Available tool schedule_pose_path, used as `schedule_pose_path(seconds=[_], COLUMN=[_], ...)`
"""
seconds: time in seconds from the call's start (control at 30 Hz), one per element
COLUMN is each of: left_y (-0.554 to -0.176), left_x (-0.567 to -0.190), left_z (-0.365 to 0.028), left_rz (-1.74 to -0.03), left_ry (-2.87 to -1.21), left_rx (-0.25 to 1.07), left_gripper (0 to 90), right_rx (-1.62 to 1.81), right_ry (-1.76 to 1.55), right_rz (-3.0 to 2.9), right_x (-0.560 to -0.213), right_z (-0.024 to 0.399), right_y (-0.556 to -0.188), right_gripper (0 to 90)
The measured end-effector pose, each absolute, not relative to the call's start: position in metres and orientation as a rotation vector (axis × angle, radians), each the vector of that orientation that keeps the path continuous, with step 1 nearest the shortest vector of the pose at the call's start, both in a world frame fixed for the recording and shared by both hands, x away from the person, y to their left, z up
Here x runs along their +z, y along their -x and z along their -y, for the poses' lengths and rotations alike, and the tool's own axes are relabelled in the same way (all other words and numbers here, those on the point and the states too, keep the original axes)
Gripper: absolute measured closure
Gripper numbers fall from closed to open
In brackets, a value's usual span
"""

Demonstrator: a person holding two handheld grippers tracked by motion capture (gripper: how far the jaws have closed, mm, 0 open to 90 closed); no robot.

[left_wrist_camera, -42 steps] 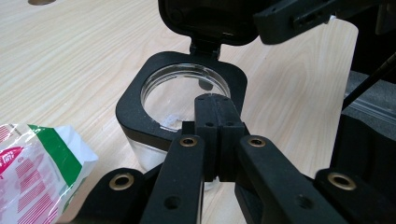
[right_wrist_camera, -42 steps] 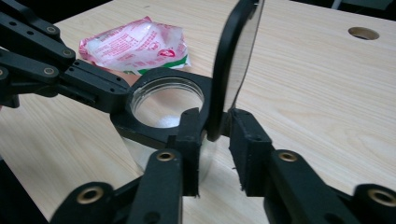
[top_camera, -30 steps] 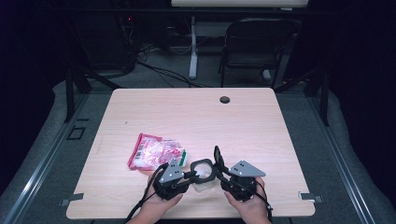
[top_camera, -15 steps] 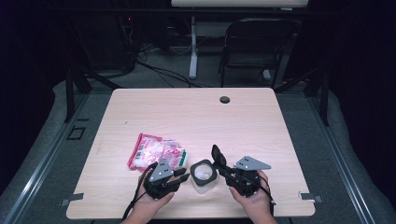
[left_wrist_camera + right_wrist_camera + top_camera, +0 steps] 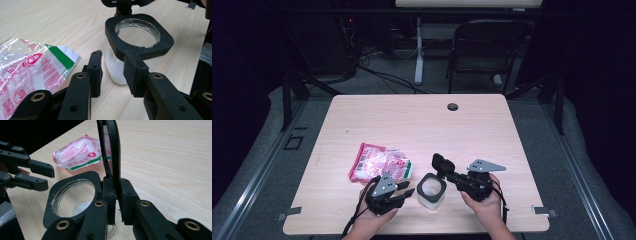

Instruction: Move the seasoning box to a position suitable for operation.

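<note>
Jar (image 5: 431,191) of clear glass with a squarish black collar sits near the table's (image 5: 422,120) six o'clock edge, some white stuff low inside. Its black hinged lid (image 5: 111,150) stands upright, and my right gripper (image 5: 115,195), jaws just closing, clamps that lid at the hinge end, I think; the pads hide the contact. My left gripper (image 5: 113,72) at the jar's nine o'clock has just been opening and stands released, jaws beside the glass without pressing. Red-printed snack bag (image 5: 379,162) lies at the jar's ten o'clock, near but apart. Toward twelve the tabletop runs bare to a grommet hole (image 5: 453,106).
</note>
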State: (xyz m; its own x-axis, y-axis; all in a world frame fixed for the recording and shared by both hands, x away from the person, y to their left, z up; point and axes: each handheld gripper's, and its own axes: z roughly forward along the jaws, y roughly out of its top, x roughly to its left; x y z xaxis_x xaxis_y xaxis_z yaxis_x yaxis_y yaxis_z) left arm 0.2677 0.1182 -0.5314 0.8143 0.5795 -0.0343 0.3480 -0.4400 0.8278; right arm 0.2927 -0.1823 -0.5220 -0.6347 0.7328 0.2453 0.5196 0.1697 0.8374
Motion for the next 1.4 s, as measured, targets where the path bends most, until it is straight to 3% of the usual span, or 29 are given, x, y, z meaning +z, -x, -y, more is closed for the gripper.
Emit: schedule_pose_path(seconds=[0.3, 0.43, 0.6, 1.4], left_y=[-0.266, -0.268, -0.271, -0.275], left_x=[-0.537, -0.539, -0.543, -0.548], left_z=[-0.118, -0.118, -0.115, -0.099], left_rz=[-0.672, -0.68, -0.67, -0.606], left_ry=[-2.091, -2.094, -2.1, -2.127], left_rx=[0.304, 0.3, 0.304, 0.275], left_gripper=[62.6, 60.5, 58.1, 57.3], right_rx=[1.486, 1.483, 1.467, 1.414], right_ry=[-1.184, -1.187, -1.204, -1.285], right_rz=[-2.237, -2.223, -2.199, -2.204], right_x=[-0.524, -0.524, -0.524, -0.531], right_z=[0.176, 0.174, 0.176, 0.171], right_y=[-0.305, -0.304, -0.294, -0.275], right_gripper=[84.1, 74.3, 72.0, 74.7])
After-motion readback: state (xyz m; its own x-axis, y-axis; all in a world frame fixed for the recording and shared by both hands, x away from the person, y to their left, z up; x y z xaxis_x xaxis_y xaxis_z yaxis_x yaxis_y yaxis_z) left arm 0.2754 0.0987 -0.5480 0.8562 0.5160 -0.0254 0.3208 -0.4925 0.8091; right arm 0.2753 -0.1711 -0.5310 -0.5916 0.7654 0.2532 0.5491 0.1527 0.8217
